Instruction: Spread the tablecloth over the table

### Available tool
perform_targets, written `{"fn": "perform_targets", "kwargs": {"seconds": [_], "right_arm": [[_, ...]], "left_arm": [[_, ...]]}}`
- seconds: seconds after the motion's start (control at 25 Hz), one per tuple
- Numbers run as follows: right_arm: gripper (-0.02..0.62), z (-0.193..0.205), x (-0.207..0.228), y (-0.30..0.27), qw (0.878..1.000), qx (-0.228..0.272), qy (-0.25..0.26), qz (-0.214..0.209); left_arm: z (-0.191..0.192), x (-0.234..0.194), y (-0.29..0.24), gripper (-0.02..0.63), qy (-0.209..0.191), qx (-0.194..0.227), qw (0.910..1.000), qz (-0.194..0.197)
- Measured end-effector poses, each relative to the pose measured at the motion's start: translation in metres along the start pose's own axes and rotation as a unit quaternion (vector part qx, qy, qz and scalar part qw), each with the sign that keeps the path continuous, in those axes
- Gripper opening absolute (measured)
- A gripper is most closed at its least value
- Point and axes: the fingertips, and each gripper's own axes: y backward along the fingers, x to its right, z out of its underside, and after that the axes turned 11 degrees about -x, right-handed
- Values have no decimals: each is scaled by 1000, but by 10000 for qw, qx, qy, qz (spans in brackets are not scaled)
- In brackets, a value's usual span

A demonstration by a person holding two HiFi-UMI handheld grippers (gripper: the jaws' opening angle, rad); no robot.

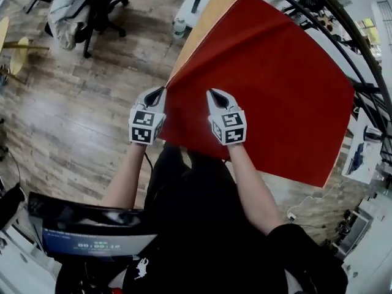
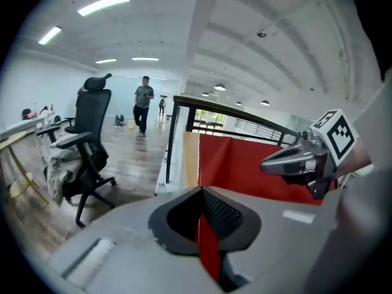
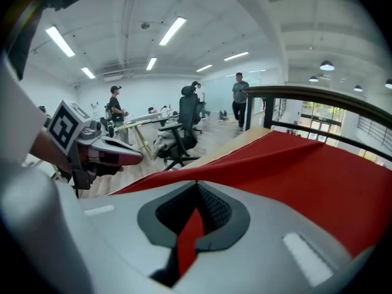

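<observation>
Now left claw (image 1: 161, 91), right claw (image 1: 212, 93) pinch red tablecloth (image 1: 275, 84) — seemingly smooth fabric.

Blk office chair (image 2: 86, 139) w/ pale cloth (image 2: 57, 167) draped on seat, on wood floor (image 1: 73, 133). Person (image 2: 143, 103) standing in far bkgd. Blk railing (image 2: 233, 111) at right.

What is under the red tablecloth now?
A light wooden table shows as a strip along the left edge of the red tablecloth. The rest of its top is covered, so anything lying there cannot be seen.
</observation>
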Motion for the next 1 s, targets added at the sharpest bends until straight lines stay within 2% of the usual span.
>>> {"fn": "perform_targets", "kwargs": {"seconds": [0.16,0.2,0.24,0.28,0.36,0.48,0.6,0.76,1.0], "right_arm": [[11,-55,94,1,9939,532,-607,756],[11,-62,120,2,9918,594,-729,870],[11,-65,143,4,9899,628,-837,952],[10,-67,164,7,9879,654,-958,1025],[9,-69,204,12,9828,745,-1245,1145],[10,-82,260,-1,9761,892,-1546,1242],[10,-106,311,-25,9736,938,-1682,1227],[11,-130,363,-49,9759,925,-1644,1097],[11,-150,400,-70,9790,972,-1465,1033]], "left_arm": [[-122,3,-90,6,-725,71,9955,604],[-151,12,-115,18,-815,48,9938,749],[-177,24,-138,63,-893,12,9923,859],[-201,38,-159,83,-990,-22,9908,926],[-243,63,-200,83,-1263,-72,9872,968],[-298,80,-268,96,-1620,-150,9822,935],[-337,78,-331,133,-1763,-327,9798,881],[-374,68,-394,175,-1609,-485,9829,756],[-401,59,-447,200,-1648,-602,9826,602]]}}
